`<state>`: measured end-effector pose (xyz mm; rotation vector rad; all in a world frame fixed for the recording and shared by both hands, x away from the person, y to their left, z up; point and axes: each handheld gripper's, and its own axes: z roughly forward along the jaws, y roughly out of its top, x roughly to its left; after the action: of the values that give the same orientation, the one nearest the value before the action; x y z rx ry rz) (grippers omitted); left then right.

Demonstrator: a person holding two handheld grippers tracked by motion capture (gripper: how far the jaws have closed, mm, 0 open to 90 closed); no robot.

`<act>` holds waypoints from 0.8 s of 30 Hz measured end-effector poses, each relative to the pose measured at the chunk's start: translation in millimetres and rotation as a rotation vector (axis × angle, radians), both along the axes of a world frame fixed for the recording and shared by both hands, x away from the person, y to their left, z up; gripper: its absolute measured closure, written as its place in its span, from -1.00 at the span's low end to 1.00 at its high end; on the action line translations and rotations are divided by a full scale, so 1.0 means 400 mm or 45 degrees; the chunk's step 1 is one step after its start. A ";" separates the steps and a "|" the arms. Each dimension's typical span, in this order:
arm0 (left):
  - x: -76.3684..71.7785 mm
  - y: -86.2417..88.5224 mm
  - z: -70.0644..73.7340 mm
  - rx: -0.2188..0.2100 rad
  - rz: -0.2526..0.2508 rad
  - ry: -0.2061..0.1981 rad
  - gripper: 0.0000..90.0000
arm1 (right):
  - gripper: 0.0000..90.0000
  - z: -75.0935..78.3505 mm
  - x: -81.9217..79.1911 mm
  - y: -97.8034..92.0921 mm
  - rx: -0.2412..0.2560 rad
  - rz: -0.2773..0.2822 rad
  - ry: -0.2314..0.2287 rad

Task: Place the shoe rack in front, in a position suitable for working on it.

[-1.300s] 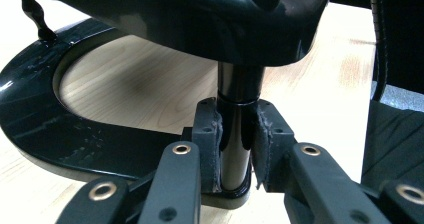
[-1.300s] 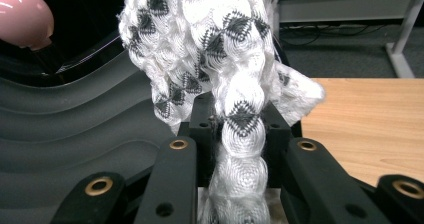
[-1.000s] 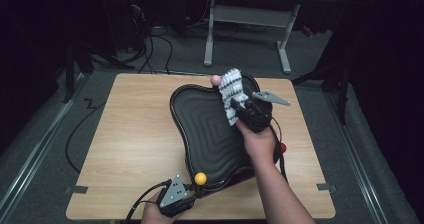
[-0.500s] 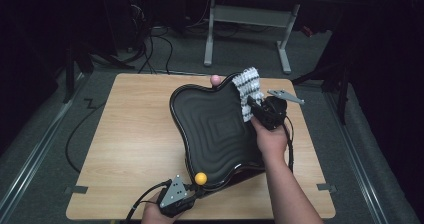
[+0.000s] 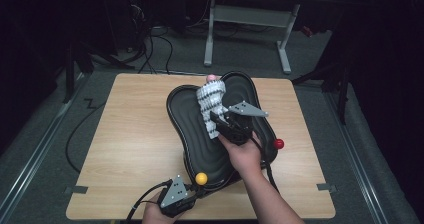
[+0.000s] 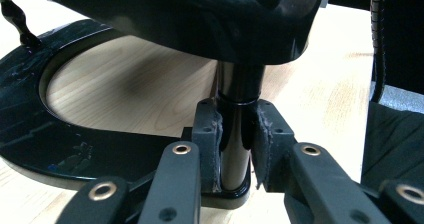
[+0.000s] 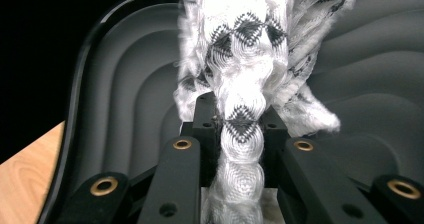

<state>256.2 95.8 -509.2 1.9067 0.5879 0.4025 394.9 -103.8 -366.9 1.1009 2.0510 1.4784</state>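
Observation:
A black, ridged, butterfly-shaped tray [image 5: 200,149] stands raised on a post over the wooden table [image 5: 130,134]. My right gripper [image 5: 216,123] is over the tray's middle, shut on a white cloth with black zigzags [image 5: 210,100] that drapes onto the ridges. In the right gripper view the cloth [image 7: 245,49] is bunched between the jaws of the right gripper [image 7: 242,129], above the tray [image 7: 125,109]. My left gripper [image 5: 194,190] is at the table's near edge. It [image 6: 237,144] is shut on the tray's black post [image 6: 240,89], over the stand's ring base [image 6: 30,134].
A yellow ball [image 5: 201,178] sits at the tray's near rim, a red ball [image 5: 278,144] at its right rim, a pink one [image 5: 212,77] at the far rim. Cables lie on the floor [image 5: 150,49] beyond the table, below a desk frame [image 5: 250,19].
My right gripper swept the cloth to the right side of the tray, then back left toward its middle. The left gripper has stayed on the post.

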 end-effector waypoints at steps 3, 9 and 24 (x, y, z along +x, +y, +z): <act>0.001 0.001 0.000 -0.002 -0.005 0.000 0.65 | 0.71 0.009 -0.019 -0.017 0.009 0.003 -0.029; 0.003 -0.002 -0.001 -0.004 -0.007 -0.002 0.65 | 0.71 0.005 -0.074 -0.104 0.054 -0.016 -0.065; 0.025 0.011 -0.003 -0.014 0.024 -0.004 0.65 | 0.69 0.009 -0.204 -0.346 -0.024 -0.216 -0.237</act>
<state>266.2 100.1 -510.3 1.8913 0.6049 0.4136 313.2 -242.1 -363.3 1.0585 1.7963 1.4178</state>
